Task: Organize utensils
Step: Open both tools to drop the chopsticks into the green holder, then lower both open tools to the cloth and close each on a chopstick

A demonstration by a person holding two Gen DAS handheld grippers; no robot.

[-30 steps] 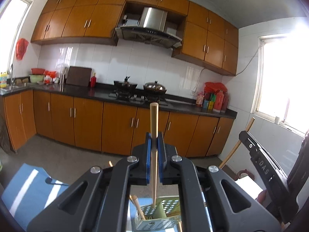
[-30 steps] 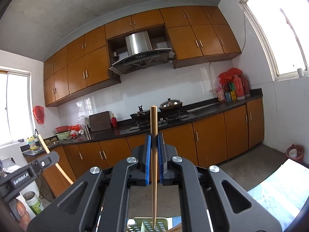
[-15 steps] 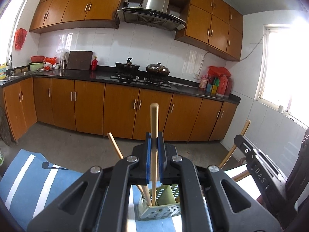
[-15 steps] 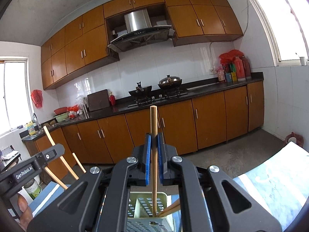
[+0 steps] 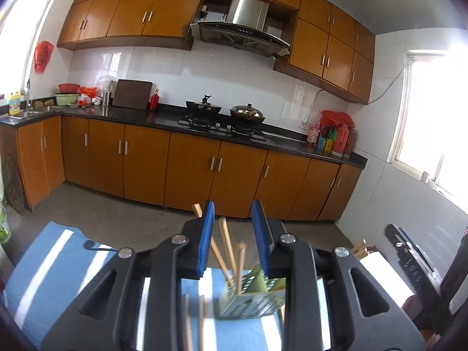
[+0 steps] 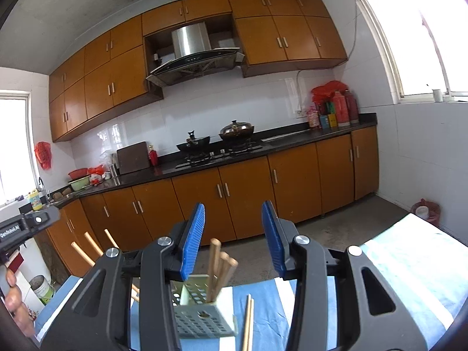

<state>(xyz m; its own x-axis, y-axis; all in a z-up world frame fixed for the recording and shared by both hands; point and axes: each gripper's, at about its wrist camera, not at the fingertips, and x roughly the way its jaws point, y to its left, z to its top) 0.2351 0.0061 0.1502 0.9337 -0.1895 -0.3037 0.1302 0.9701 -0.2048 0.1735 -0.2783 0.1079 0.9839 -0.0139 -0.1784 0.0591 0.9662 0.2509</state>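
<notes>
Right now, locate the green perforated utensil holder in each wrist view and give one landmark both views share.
Left wrist: the green utensil holder is at bottom centre, seen between the opening jaws, right of middle, chopsticks standing in it.
Right wrist: holder at bottom centre, nearer the left jaw, chopsticks upright inside.
Shared landmark: the blue striped cloth under it.

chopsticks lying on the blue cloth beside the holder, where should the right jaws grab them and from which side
Probably near mid-shaft, coming down from above. The two loose chopsticks lie flat and side by side on the striped cloth, just right of the perforated holder, so jaws set across their length could pinch both. The right gripper is opening, nothing between its jaws.
</notes>
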